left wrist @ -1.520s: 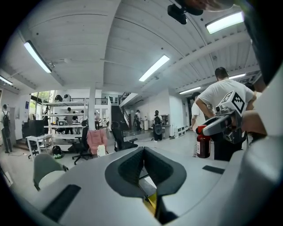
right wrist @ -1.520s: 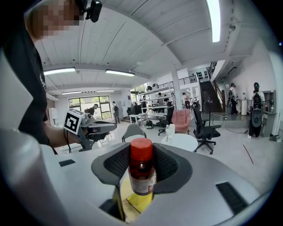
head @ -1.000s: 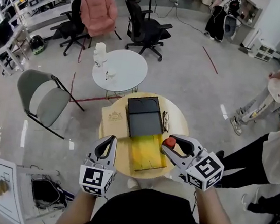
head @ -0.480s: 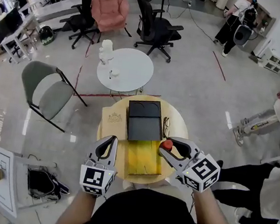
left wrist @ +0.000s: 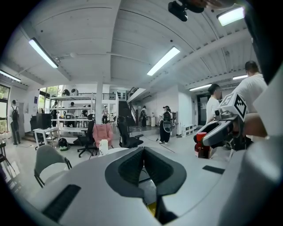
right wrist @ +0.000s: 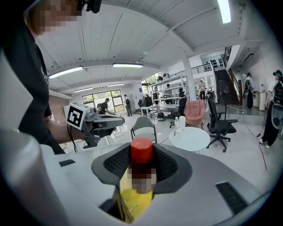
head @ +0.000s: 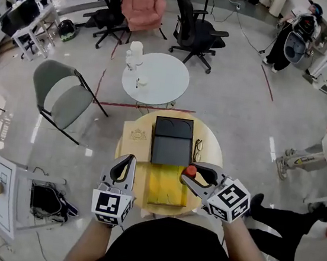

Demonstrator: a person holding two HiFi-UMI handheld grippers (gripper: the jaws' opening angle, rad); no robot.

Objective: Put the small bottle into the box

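Note:
A small bottle with a red cap is held between the jaws of my right gripper, at the right edge of the box's yellow-lined half. The right gripper view shows the bottle upright in that gripper, with yellow lining below it. The box's black half lies further back on the round wooden table. My left gripper hovers at the box's left side, with its jaws pressed together on nothing. From the left gripper view the bottle shows at the right.
A tan flat lid lies left of the black half, and a pair of glasses to its right. Beyond stand a white round table, a grey folding chair and office chairs. A person's legs are at the right.
My right gripper has carried the bottle leftwards, from the table's right side to the edge of the yellow lining. The left gripper has stayed put.

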